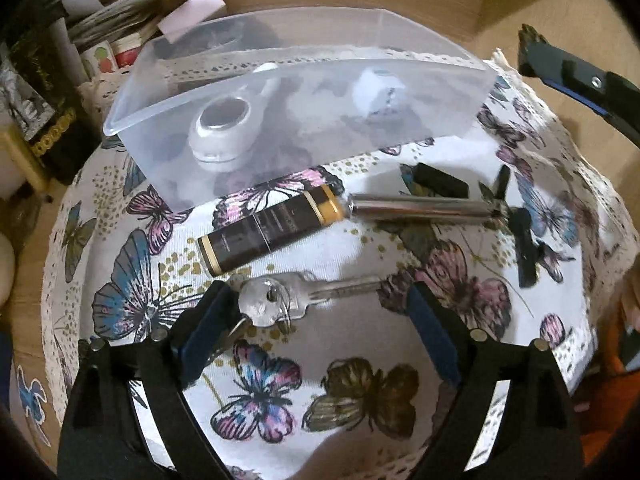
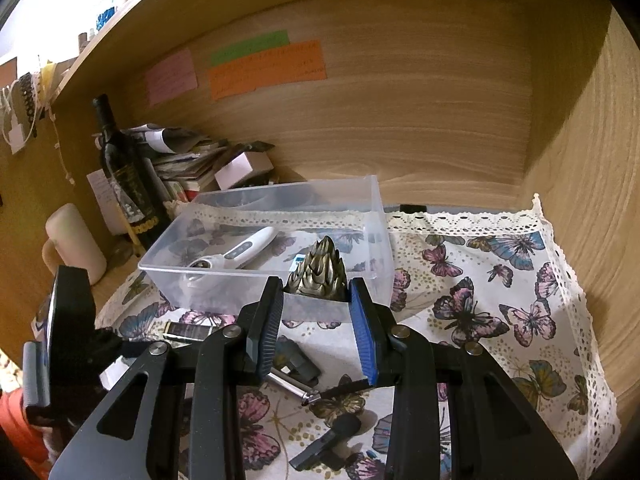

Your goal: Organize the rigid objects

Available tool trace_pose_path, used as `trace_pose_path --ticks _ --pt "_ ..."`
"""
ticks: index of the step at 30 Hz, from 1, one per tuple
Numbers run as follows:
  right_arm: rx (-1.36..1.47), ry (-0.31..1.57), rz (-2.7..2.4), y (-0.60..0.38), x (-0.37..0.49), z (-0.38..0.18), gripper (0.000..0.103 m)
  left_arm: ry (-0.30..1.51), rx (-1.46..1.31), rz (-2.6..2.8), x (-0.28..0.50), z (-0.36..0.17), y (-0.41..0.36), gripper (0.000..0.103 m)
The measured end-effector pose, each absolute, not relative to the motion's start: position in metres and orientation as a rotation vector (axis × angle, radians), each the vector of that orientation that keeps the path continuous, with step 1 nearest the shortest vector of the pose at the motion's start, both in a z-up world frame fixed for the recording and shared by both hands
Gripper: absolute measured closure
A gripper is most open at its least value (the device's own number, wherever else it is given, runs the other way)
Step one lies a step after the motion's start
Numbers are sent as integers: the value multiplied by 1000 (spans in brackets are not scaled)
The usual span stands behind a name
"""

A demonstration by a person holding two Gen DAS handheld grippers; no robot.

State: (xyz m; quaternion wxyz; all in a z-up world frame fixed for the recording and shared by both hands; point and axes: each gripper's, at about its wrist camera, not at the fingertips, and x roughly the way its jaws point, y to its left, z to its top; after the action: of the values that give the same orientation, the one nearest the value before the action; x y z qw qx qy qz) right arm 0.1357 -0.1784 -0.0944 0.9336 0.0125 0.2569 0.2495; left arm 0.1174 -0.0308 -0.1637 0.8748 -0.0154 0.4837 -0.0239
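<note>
Right now the right gripper (image 2: 316, 312) is clamped on a spiky bronze ornament (image 2: 319, 274), pads on both its sides, held above the near wall of the clear plastic bin (image 2: 380, 216). Bin already has a white handheld device (image 2: 240, 254) lying in it; a second white item (image 1: 374, 94) shows through the wall in the left wrist view, can't tell what it is.

Left gripper (image 1: 316, 312) is low over the butterfly tablecloth (image 1: 360, 392), fingers spread wide, holding nothing. A key with a clear round fob (image 1: 288, 298) lies between its fingertips, fob just beside the left finger.

Beyond the key: black-and-gold lighter (image 1: 272, 230) lying flat, near the bin's front wall. Silver metal tube (image 1: 420, 208) lies end-on to the lighter's gold cap, nearly touching. Small dark block (image 1: 440, 182) just behind the tube. Black clip-like piece (image 1: 526, 248) sits right of the tube.

Wine bottle (image 2: 124, 172) and cream candle (image 2: 76, 240) stand left of the bin, off the cloth.
</note>
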Motion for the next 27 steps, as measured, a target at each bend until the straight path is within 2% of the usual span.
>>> trace_pose_path --ticks 3,4,5,7,13,14,16,18,19,27 --pt "8 522 525 -177 138 -94 72 988 -47 -7 118 -164 -32 22" --pt "4 519 531 -177 138 -93 72 979 -43 7 118 -164 -33 30" --pt "1 517 537 -177 139 -93 72 971 -43 17 117 -164 -32 33" --pt "0 514 551 -177 140 -92 72 959 -57 26 116 -163 -31 38" --pt "-5 515 576 -176 144 -94 72 947 -98 17 109 -157 -27 40" --pt "-7 516 577 -176 144 -93 72 943 -101 13 107 -155 -27 50" --pt "-7 515 573 -177 144 -93 72 928 -89 -6 104 -147 -29 53" --pt "-2 514 568 -178 145 -93 72 922 -92 -49 105 -142 -31 76" --pt "2 514 565 -178 145 -93 72 938 -89 -65 106 -141 -32 103" --pt "1 518 554 -178 145 -93 72 974 -78 -82 104 -150 -31 100"
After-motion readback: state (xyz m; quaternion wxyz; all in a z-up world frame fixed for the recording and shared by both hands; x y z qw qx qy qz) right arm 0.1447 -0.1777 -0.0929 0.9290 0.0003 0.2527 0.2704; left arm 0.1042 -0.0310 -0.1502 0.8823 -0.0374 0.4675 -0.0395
